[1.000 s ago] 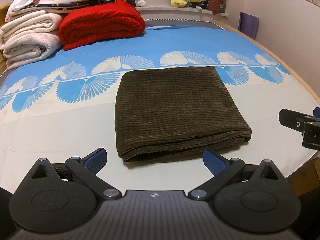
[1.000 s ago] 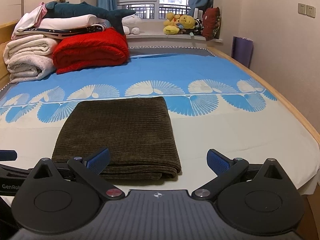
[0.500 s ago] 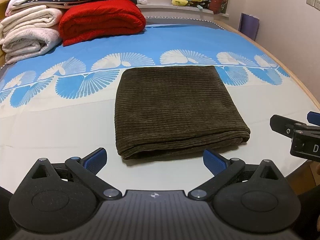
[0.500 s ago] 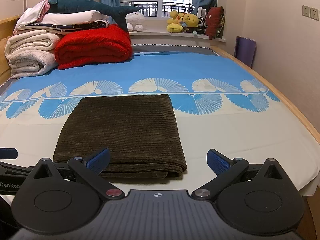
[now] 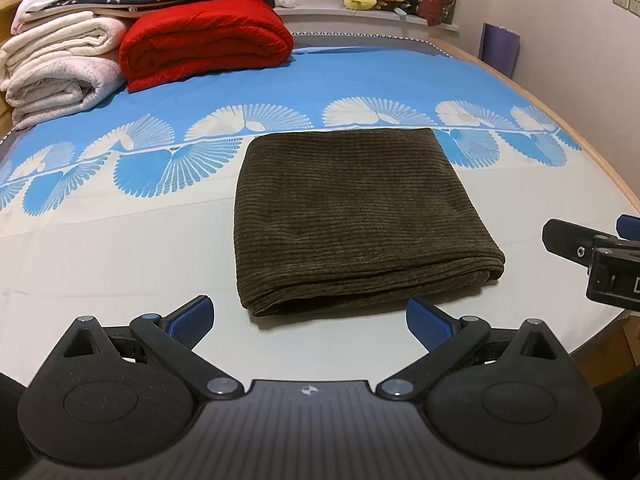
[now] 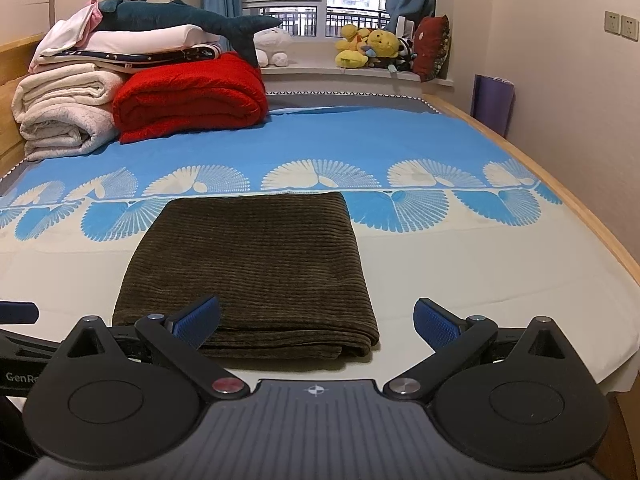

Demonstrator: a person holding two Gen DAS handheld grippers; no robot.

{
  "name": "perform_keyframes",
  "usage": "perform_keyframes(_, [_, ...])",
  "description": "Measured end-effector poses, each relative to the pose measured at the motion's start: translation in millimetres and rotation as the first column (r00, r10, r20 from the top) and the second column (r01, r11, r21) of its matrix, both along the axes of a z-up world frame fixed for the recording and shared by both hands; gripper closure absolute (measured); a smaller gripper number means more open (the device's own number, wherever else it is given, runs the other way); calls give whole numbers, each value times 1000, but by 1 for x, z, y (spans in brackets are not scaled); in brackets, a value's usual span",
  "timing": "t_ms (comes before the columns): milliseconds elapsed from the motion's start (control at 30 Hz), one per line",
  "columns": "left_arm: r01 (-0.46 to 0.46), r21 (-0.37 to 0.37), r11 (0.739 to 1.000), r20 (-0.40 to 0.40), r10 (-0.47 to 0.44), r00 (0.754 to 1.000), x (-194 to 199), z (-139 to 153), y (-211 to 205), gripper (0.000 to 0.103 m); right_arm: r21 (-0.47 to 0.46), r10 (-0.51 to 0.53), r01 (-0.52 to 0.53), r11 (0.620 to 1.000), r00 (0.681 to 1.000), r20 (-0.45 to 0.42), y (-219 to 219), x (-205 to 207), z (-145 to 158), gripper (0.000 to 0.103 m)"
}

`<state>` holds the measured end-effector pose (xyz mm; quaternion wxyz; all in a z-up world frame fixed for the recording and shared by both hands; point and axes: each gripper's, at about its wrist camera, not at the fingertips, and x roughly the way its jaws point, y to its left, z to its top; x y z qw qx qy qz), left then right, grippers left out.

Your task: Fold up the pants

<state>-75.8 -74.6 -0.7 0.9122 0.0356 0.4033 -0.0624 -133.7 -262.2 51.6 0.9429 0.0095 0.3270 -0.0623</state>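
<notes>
The dark olive corduroy pants lie folded into a flat rectangle on the bed; they also show in the right wrist view. My left gripper is open and empty, just short of the pants' near folded edge. My right gripper is open and empty, at the pants' near right corner; its left finger overlaps the near edge in view. The right gripper also shows at the right edge of the left wrist view.
The bed has a blue and cream fan-pattern sheet. A red blanket and a stack of white blankets sit at the far left. Plush toys line the windowsill. The wooden bed edge runs along the right.
Both grippers have drawn back a little from the pants and stayed open. The pants have not moved.
</notes>
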Motion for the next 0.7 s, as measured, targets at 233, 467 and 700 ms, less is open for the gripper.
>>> perform_keyframes(233, [5,5,1000,5,-5,1000,0,0,-1,1,-3,3,-3,1000,1000,-2,1,1,0,1])
perform_keyframes(467, [7,2,1000,3,-7,1000,0,-1,-2,1,4,-3,3,1000,1000,2,-2,0,-1,1])
perform_keyframes(700, [6,3,1000,11,-6,1000,-1,0,-1,1,6,-5,5,1000,1000,6,-1,0,-1,1])
